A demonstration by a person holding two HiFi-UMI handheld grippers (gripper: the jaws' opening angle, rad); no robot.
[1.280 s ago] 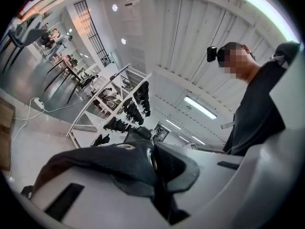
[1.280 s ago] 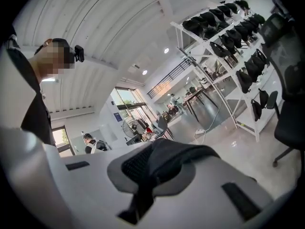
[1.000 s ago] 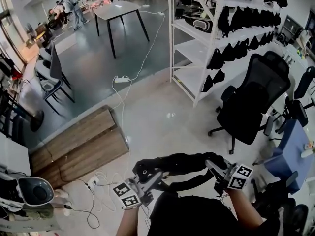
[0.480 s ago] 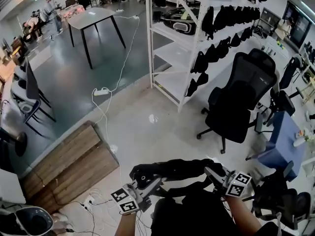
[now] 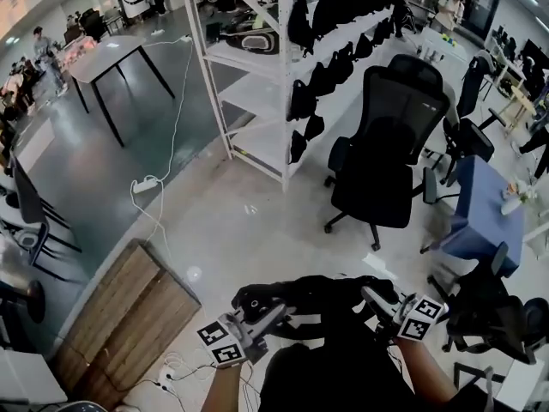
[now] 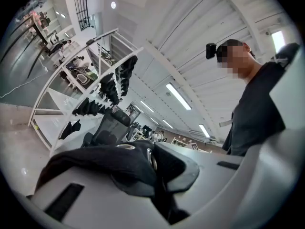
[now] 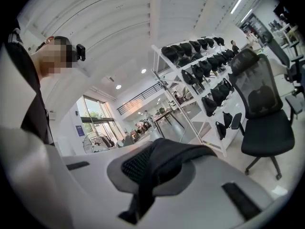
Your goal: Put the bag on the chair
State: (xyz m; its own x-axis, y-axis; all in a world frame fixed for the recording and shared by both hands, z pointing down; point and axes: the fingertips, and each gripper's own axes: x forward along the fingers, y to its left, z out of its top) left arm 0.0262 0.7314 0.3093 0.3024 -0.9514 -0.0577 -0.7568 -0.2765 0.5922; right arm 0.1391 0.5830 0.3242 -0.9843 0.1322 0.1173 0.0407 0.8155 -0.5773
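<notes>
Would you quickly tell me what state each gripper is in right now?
Left gripper: closed, holding one end of the black bag.
Right gripper: closed, holding the other end of the black bag.

No lettering, brand or number can be read anywhere; the small blue wall sign [image 7: 79, 130], far left, is illegible.

The pale floor [image 5: 274, 239] carries a black office chair [image 5: 377, 144] at one o'clock. A white shelf rack [image 5: 249, 93] loaded with black bags [image 5: 322, 77] stands at twelve. A white power strip [image 5: 144, 184] lies at ten, a low wooden platform [image 5: 129, 312] at eight, and a blue-covered table [image 5: 485, 217] stands at three.
</notes>
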